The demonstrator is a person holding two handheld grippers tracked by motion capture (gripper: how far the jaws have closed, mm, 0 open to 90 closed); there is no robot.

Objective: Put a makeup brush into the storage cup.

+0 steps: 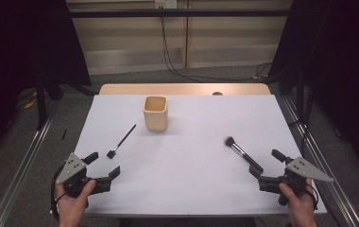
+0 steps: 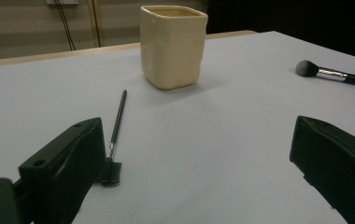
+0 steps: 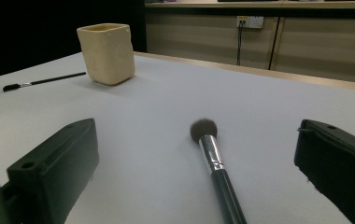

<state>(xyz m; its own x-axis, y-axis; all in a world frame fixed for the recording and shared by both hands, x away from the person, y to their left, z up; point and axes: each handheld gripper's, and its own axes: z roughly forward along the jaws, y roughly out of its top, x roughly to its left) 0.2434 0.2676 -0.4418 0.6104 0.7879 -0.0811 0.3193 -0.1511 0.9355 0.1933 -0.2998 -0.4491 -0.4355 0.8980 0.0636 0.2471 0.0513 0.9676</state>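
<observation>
White table [image 1: 187,179], cup [image 1: 156,113], two brushes

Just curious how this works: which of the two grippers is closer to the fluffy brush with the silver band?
The right. The right gripper sits open at the fluffy brush's handle end, which lies between its jaws. The left gripper, also open, is across the table beside the thin brush.

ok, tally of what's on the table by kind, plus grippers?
Brushes: 2, a thin brush near the left and a powder brush near the right
Cups: 1, a cream cup
Grippers: 2, left gripper and right gripper, both open and empty
Total: 5
</observation>
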